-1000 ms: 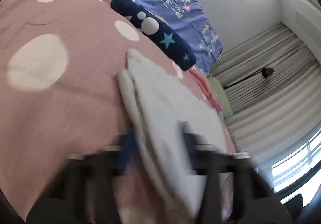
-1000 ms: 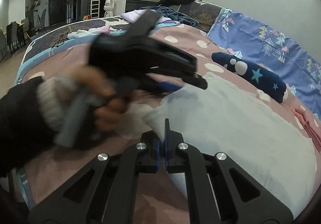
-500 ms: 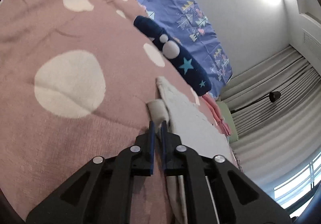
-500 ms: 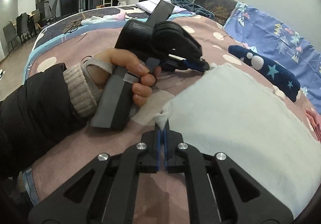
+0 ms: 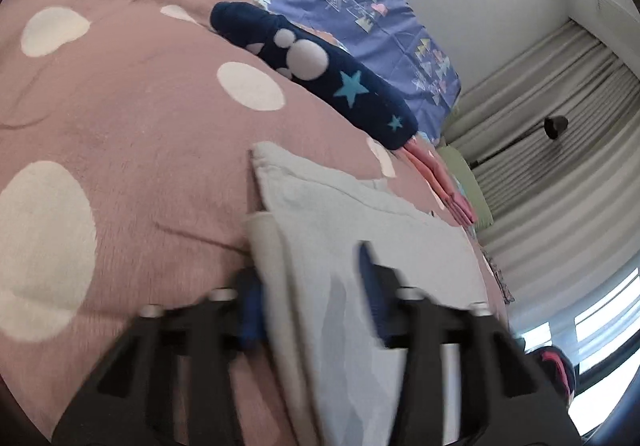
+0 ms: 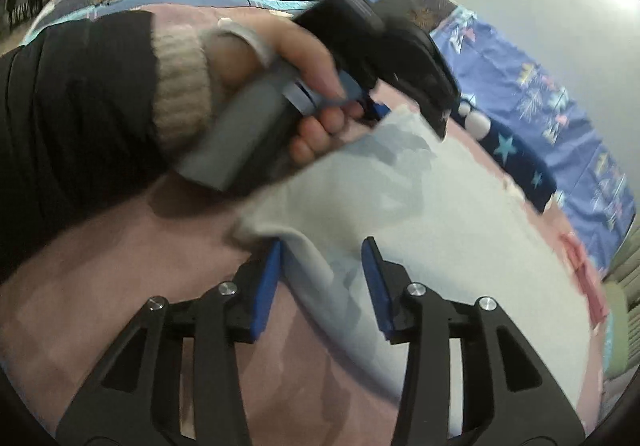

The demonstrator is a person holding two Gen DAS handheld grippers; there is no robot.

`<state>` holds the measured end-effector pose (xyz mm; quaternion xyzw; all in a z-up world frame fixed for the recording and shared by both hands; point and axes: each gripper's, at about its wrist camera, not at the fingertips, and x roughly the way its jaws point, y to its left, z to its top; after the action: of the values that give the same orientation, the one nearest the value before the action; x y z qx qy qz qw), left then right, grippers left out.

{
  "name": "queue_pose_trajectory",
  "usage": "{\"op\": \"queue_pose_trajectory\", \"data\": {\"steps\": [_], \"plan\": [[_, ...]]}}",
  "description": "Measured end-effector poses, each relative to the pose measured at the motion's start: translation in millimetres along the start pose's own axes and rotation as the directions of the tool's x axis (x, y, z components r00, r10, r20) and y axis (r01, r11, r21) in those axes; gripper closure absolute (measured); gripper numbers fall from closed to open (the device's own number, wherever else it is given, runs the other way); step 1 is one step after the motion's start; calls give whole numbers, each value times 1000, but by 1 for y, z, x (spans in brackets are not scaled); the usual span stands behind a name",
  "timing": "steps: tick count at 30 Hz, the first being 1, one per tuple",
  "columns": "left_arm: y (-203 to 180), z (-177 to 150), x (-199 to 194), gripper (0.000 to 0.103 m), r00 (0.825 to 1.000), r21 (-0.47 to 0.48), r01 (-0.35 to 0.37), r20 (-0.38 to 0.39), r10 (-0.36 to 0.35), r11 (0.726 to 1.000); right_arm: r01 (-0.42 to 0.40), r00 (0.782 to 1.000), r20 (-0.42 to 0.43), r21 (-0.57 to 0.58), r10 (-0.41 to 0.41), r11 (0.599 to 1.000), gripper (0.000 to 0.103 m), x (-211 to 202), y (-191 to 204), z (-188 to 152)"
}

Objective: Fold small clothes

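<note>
A pale grey garment [image 5: 360, 222] lies folded on the pink dotted bedspread [image 5: 120, 118]. My left gripper [image 5: 308, 282] is open, its blue-padded fingers astride the garment's near edge. In the right wrist view the same garment [image 6: 440, 214] spreads ahead. My right gripper [image 6: 324, 266] is open, its fingers either side of the garment's near corner. The left hand and its gripper body [image 6: 360, 46] hover over the garment's far corner.
A navy rolled cloth with stars [image 5: 320, 74] lies beyond the garment, with a pink item [image 5: 440, 182] beside it. A purple patterned sheet [image 5: 360, 6] runs along the wall. Curtains [image 5: 560, 166] hang at right.
Both grippers were shut on the garment's edge half a second ago and have now opened. The left gripper has shifted over the garment; both views are motion-blurred.
</note>
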<state>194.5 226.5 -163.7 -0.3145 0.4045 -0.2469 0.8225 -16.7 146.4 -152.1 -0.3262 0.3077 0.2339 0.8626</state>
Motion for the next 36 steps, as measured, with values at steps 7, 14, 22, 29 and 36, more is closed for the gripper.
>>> {"op": "queue_pose_trajectory", "data": {"steps": [7,14,22,29,36], "plan": [[20,-5,-11,95,992,-73,122,43,-119,990,-15,999,33,-47,17,999,97,-2,12,1],[14,-5,-10,95,993,-79,119,37,-116,990,-74,997,27,24,73,997,95,-9,1,1],[17,-5,-9,94,992,-87,124,36,-122,988,-109,994,21,52,108,993,86,-18,-5,-3],[17,-6,-9,94,992,-87,128,33,-126,988,-89,996,25,-8,89,996,52,-34,0,-14],[19,-7,-8,94,990,-88,138,31,-136,986,101,995,34,-172,-96,980,49,-20,26,-14]]}}
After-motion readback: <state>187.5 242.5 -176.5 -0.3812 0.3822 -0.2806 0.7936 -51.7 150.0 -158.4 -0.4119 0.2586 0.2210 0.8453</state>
